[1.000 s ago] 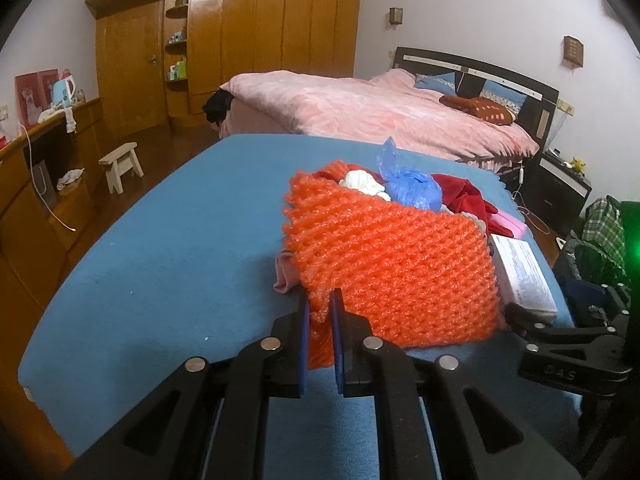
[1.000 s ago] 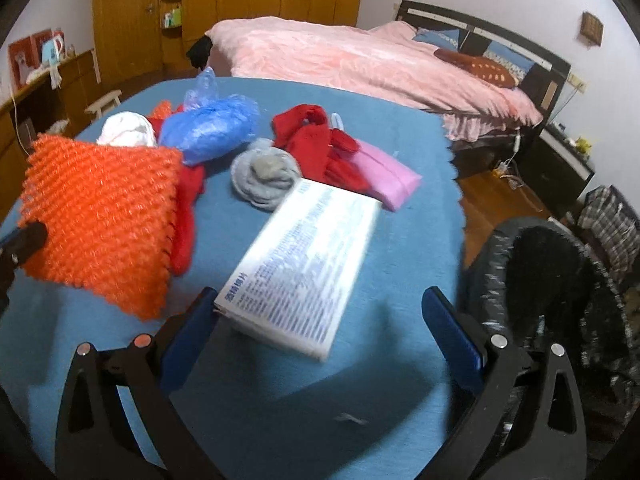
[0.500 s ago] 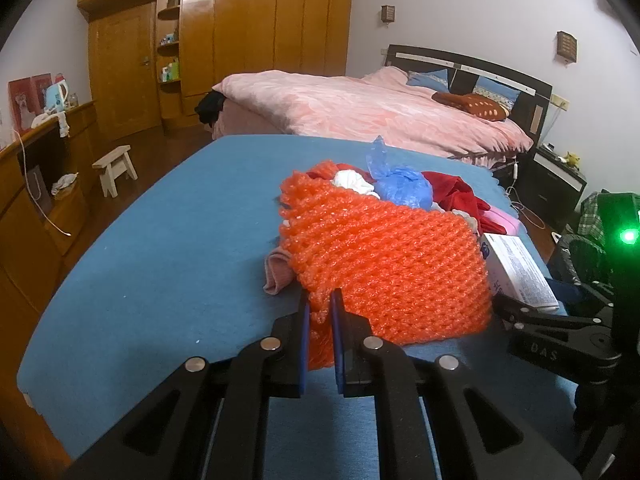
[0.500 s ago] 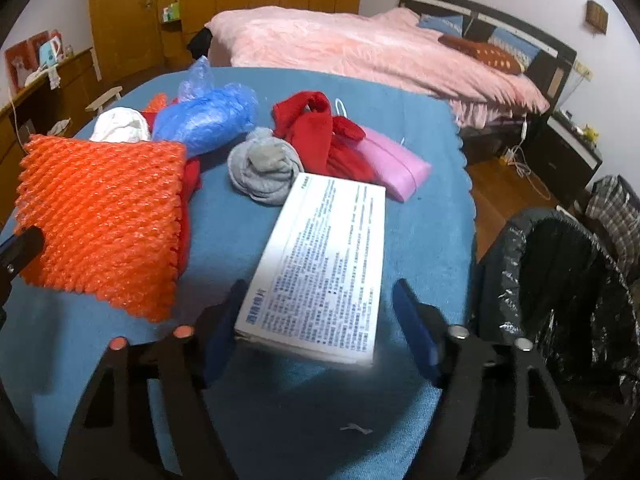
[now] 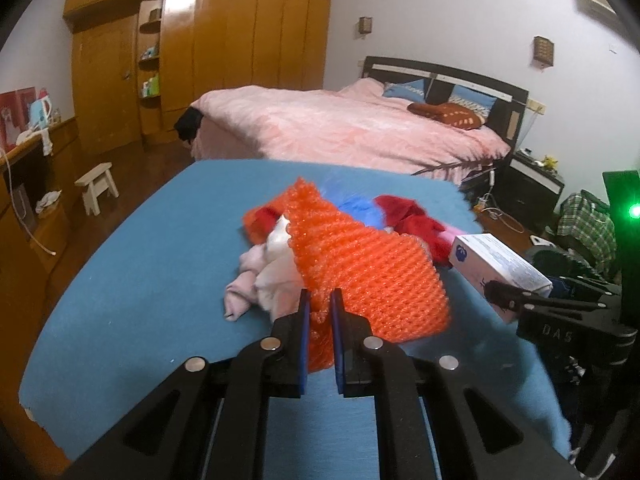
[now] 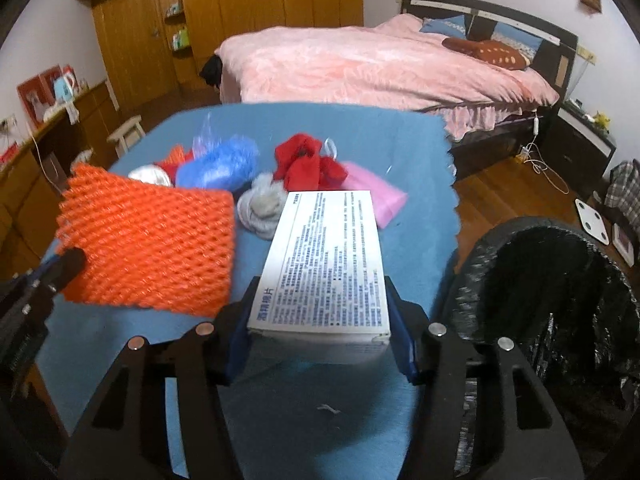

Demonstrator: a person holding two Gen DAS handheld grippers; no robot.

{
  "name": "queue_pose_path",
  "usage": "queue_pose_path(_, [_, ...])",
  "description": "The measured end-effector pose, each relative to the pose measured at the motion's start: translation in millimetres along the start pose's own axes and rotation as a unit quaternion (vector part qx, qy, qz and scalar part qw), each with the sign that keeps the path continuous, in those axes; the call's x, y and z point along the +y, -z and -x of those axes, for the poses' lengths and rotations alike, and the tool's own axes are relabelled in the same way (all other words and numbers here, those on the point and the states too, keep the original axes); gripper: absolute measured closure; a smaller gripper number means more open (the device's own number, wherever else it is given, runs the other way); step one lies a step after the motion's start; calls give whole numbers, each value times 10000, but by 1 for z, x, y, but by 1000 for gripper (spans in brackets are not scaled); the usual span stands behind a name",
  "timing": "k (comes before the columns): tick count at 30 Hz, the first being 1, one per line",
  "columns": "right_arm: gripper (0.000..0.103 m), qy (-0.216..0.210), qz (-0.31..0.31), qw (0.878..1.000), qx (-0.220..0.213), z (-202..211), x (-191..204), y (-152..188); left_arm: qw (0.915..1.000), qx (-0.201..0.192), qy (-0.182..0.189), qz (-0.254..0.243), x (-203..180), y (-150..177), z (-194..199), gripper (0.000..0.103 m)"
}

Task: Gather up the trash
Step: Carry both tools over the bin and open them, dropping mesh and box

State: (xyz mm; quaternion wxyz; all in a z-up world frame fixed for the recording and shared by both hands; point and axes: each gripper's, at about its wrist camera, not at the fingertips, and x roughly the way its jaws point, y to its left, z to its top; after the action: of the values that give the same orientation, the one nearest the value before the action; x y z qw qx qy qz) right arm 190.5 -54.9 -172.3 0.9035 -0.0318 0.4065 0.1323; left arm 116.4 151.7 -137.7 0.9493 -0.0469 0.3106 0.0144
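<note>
The left gripper (image 5: 319, 320) is pinching the orange netting (image 5: 372, 272); the right gripper (image 6: 320, 340) is clamping the box (image 6: 324, 256). Keeping both squeezed, swing toward the bin (image 6: 560, 304) at three o'clock.

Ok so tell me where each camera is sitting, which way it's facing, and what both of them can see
Left wrist: sits on the left gripper, facing along its fingers over the blue table toward the bed; its own fingers clamp the orange foam net, and the right gripper shows at the right edge.
Right wrist: sits on the right gripper, facing over the table with the black trash bag at right; its fingers hold the white box.
Shared: the net, the box, the table, the pink bed.
</note>
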Motion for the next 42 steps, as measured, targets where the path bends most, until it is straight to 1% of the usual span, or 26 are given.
queue_pose_path(4, [47,-8,-99,9997,-207,22,-12,-5,9997,-108,195,-65,-18,-10,9,93])
queue_pose_path(9, [47,110,-287,9985,-448,52,-40,-3,9981,-263,510,-225,-50,-24,19,93])
queue_pose_path(14, [47,417,-469,9961,-625,78,-76,0,9951,-326,818,-442,-85,-32,19,93])
queue_pose_path(15, [47,552,-527,9949,-662,85,-88,3,9942,-322,896,-502,-96,-33,18,93])
queue_pose_path(20, [47,1028,-745,9898,-646,98,-132,21,9892,-236,1217,-783,-138,-30,10,93])
queue_pose_path(24, [47,1382,-1005,9837,-554,102,-168,40,9834,-131,1484,-1041,-174,-26,2,93])
queue_pose_path(27, [47,1538,-1153,9802,-487,101,-186,52,9783,-30,1657,-1244,-204,-20,-6,93])
queue_pose_path(30, [47,1648,-1317,9766,-406,99,-204,65,9740,99,1799,-1374,-226,-15,-15,93])
queue_pose_path(34, [46,1749,-1409,9739,-327,95,-219,74,9700,272,1948,-1427,-243,-9,-23,90])
queue_pose_path(35, [46,1773,-1412,9735,-304,94,-220,76,9697,312,1971,-1413,-245,-9,-25,85])
queue_pose_path(36, [43,1822,-1416,9726,-279,93,-224,79,9695,343,1982,-1399,-246,-8,-27,82])
queue_pose_path(37, [39,1832,-1423,9724,-264,92,-224,80,9696,360,1984,-1389,-245,-8,-29,74])
queue_pose_path(38, [32,1855,-1435,9717,-266,92,-226,82,9702,359,1960,-1376,-244,-8,-30,66])
queue_pose_path(39, [29,1878,-1440,9712,-272,92,-226,81,9713,338,1916,-1368,-242,-8,-30,63])
queue_pose_path(40, [28,1900,-1436,9708,-279,92,-226,83,9721,324,1879,-1368,-240,-8,-30,57])
queue_pose_path(41, [23,1898,-1432,9709,-282,92,-226,84,9733,302,1820,-1363,-236,-8,-31,51])
queue_pose_path(42, [18,1885,-1434,9711,-296,92,-225,83,9744,282,1776,-1350,-232,-9,-30,48])
